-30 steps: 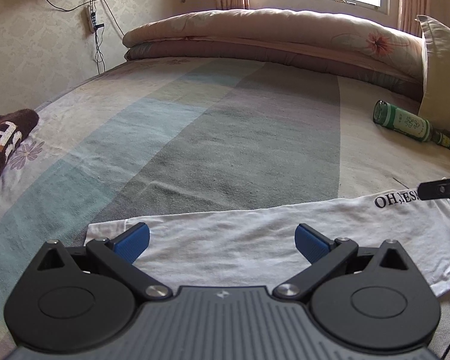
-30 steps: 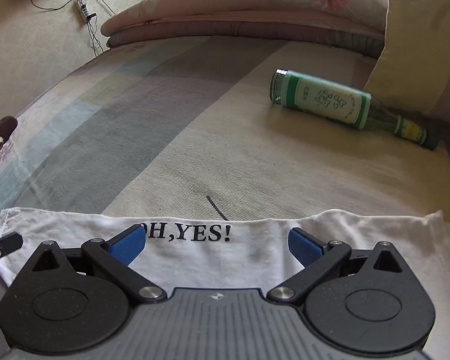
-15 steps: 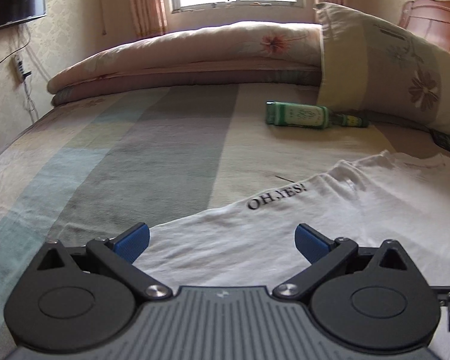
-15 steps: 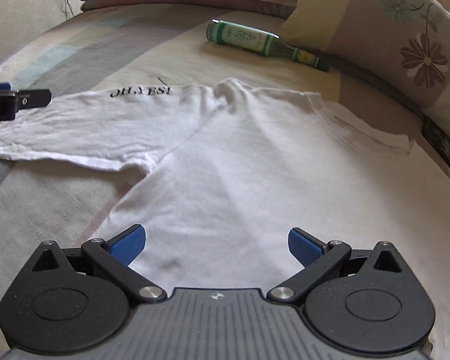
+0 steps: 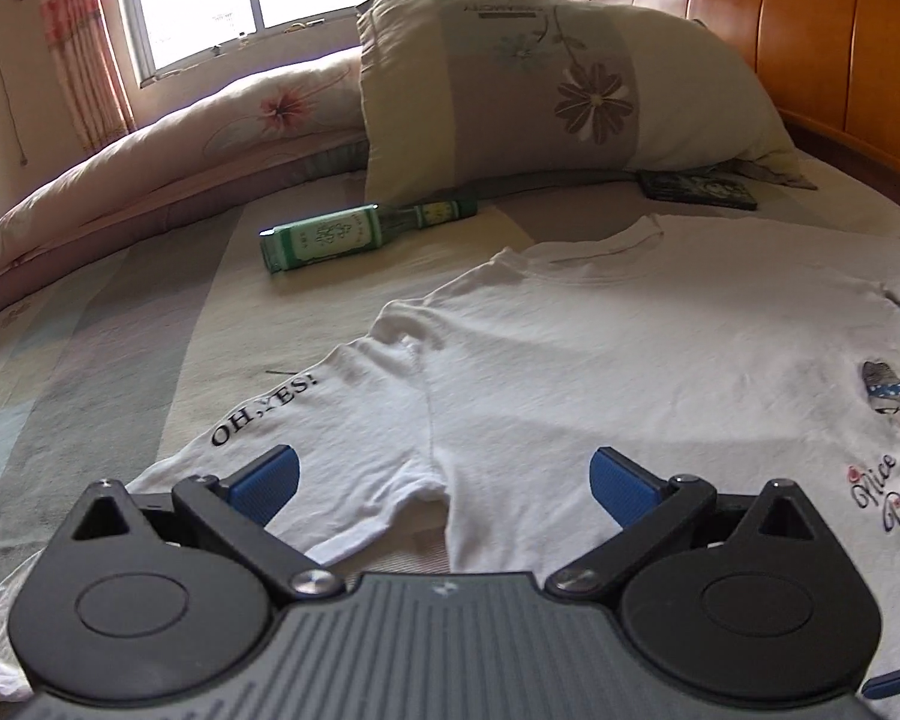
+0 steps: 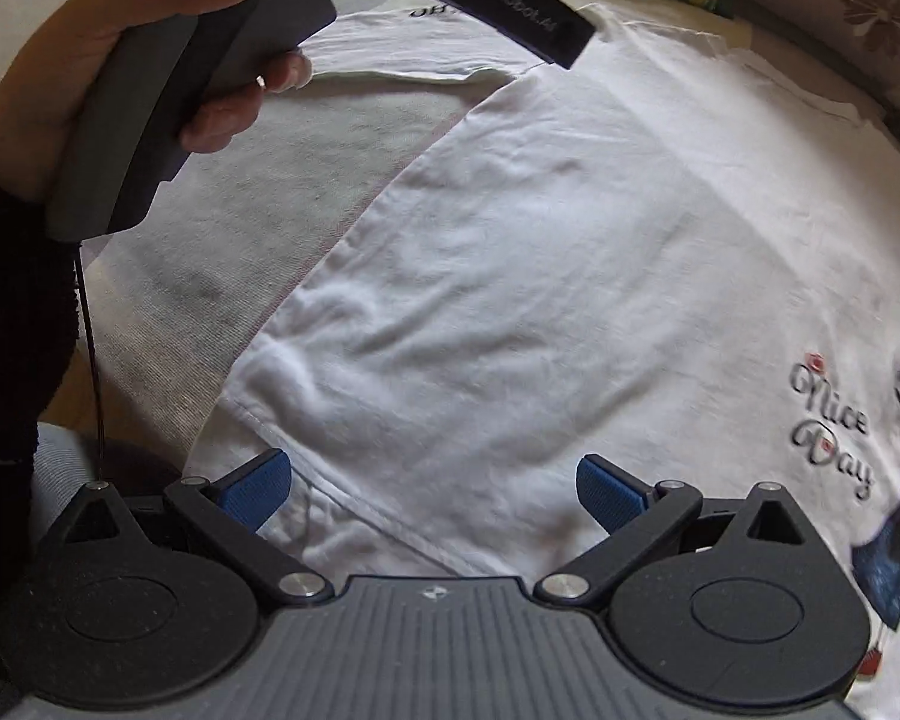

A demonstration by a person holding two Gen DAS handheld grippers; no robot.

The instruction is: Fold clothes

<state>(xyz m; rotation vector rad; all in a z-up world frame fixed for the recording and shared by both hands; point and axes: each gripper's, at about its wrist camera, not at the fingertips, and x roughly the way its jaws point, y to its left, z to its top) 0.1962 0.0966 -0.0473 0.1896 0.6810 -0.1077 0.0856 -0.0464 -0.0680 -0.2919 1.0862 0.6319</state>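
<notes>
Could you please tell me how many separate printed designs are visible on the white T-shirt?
2. The black "OH,YES!" lettering runs along the sleeve nearest the left gripper; the "Nice Day" print with its blue figure sits on the chest. Any print underneath would be hidden.

White printed T-shirt (image 5: 660, 360), spread flat face-up on bed, sleeve outstretched

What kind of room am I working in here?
Most likely a home bedroom: the white T-shirt lies spread on a bed's striped cover, with a floral pillow propped against a wooden headboard and a folded quilt under the window.
</notes>
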